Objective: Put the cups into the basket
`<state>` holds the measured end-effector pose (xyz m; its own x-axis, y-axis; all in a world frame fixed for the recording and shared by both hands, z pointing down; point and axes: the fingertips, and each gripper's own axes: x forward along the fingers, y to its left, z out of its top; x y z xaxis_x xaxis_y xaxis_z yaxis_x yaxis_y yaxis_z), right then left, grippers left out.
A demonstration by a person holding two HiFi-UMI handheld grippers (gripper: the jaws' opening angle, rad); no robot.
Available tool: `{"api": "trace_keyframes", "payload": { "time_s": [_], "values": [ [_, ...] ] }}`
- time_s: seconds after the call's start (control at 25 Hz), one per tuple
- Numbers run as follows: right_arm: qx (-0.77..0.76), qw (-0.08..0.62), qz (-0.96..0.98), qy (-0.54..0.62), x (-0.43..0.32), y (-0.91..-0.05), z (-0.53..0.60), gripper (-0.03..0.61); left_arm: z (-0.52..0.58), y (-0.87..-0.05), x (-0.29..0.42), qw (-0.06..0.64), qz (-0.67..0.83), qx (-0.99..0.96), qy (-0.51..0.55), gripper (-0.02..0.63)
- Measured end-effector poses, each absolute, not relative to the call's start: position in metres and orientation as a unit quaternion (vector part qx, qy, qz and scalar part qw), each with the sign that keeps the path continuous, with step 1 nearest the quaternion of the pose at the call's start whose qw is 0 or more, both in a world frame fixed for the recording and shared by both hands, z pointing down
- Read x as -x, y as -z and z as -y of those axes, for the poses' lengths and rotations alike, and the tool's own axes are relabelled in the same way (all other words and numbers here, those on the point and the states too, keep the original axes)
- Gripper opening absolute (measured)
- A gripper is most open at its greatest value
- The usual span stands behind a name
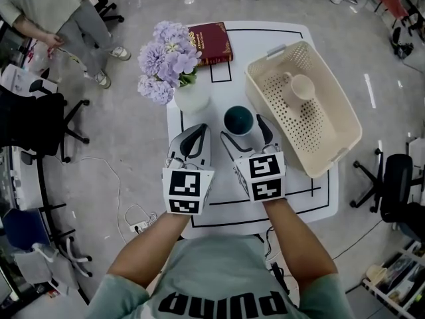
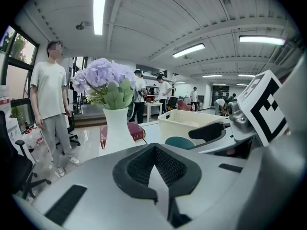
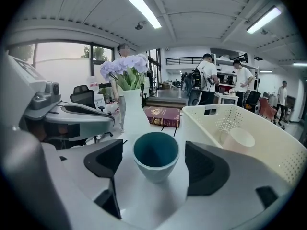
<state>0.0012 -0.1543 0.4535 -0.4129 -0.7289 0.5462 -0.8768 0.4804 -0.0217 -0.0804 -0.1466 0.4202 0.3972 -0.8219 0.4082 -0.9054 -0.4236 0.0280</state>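
At the near edge of the white surface (image 1: 226, 205) the person's two forearms reach forward side by side. The left hand-held gripper (image 1: 199, 133) has its jaws pressed together with nothing between them, and it points at the white vase (image 1: 192, 97), which stands just beyond its tips. The right hand-held gripper (image 1: 242, 127) is spread wide around the teal cup (image 3: 155, 163). The cup stands upright near the middle of the surface, with a gap showing between it and each pad. The right jaw lies between this cup and the near wall of the cream basket (image 1: 331, 95), which sits along the right edge of the surface. Inside the basket a cream cup (image 1: 300, 87) lies tipped on its side against the perforated floor. The vase holds purple flowers (image 1: 166, 58) that spread out over the left edge, close beside the teal cup. Farther on, at the far edge, a dark red book (image 1: 211, 43) lies flat. Beyond the surface, on the floor to the left, are office chairs (image 1: 40, 121) and a standing bystander (image 1: 60, 12).
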Motion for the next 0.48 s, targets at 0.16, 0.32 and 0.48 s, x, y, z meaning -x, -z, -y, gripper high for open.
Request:
{"api": "trace_keyframes", "payload": {
  "time_s": [0.16, 0.32, 0.48],
  "values": [
    [-0.479, 0.249, 0.826, -0.160, 0.001, -0.464, 0.162, 0.390, 0.154, -0.424, 0.081, 0.124, 0.523, -0.826, -0.171, 0.006],
    [-0.473, 0.257, 0.827, -0.162, 0.003, -0.471, 0.167, 0.394, 0.161, -0.429, 0.083, 0.126, 0.524, -0.824, -0.173, 0.006],
    [-0.466, 0.265, 0.828, -0.166, 0.008, -0.478, 0.172, 0.394, 0.166, -0.433, 0.084, 0.129, 0.524, -0.823, -0.175, 0.006]
  ]
}}
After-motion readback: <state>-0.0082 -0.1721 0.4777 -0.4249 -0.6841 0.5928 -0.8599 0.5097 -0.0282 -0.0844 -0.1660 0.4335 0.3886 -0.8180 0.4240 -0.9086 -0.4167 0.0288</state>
